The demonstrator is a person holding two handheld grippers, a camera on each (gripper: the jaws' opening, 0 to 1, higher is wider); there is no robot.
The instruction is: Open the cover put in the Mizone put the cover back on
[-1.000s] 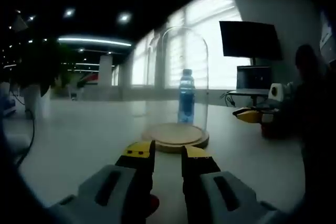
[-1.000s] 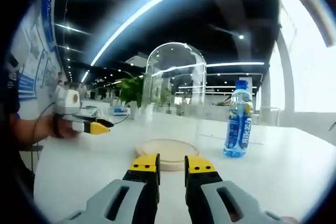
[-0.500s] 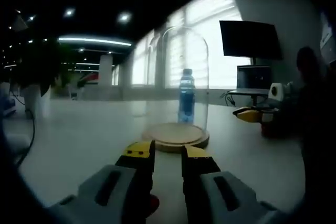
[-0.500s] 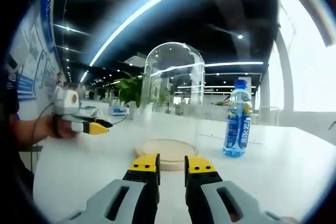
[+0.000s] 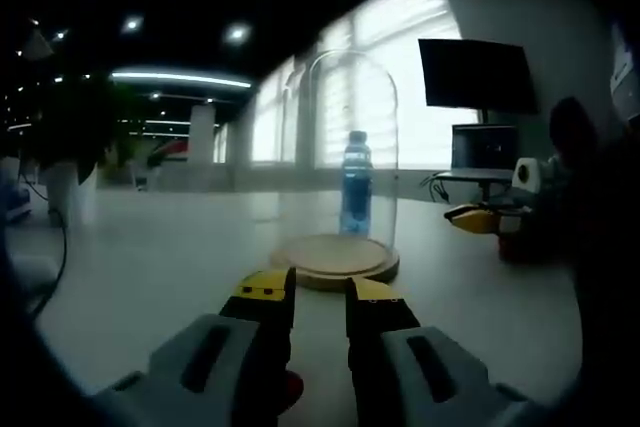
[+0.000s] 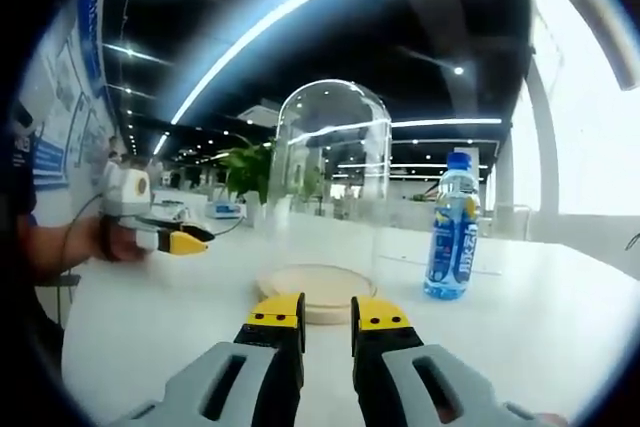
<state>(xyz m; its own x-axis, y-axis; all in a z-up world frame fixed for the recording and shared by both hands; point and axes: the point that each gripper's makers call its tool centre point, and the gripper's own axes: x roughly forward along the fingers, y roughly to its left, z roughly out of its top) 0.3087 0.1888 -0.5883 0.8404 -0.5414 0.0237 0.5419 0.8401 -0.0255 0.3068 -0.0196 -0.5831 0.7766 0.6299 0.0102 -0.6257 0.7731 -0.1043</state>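
Both claws low over the white table, jaws nearly pressed together, empty. Right gripper sits just short of the wooden base; left gripper likewise from the opposite side. Glass cover upright on the base, dead ahead. Bottle stands upright outside, right of the cover, nearer the right gripper.

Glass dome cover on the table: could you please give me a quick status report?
Both grippers, left and right, shut, empty. Clear glass dome cover on round wooden base. Blue Mizone bottle outside, upright. Nothing blocking.
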